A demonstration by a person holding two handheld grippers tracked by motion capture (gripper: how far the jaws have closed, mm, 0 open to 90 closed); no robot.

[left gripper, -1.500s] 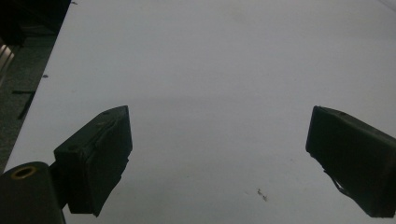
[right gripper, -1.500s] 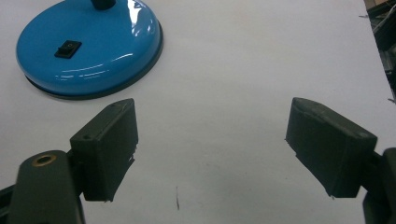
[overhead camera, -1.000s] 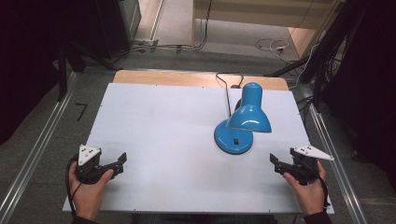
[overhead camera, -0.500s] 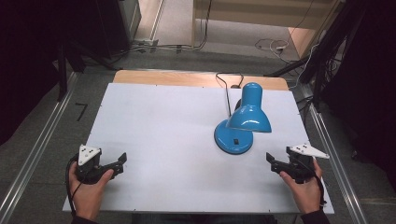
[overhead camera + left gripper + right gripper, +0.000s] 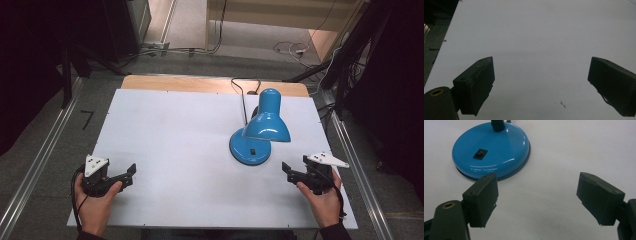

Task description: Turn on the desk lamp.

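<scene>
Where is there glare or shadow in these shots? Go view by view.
High view: table evenly lit, surroundings dark, soft shadow beside the lamp. Right gripper view: bright streak reflections on the glossy lamp base, whose switch stays sharp; near jaws slightly soft. Left gripper view: dim, bluish, faint shadow band across the tabletop.

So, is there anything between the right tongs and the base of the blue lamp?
No. In the right gripper view, just bare white table separates the open right tongs from the lamp base.
</scene>
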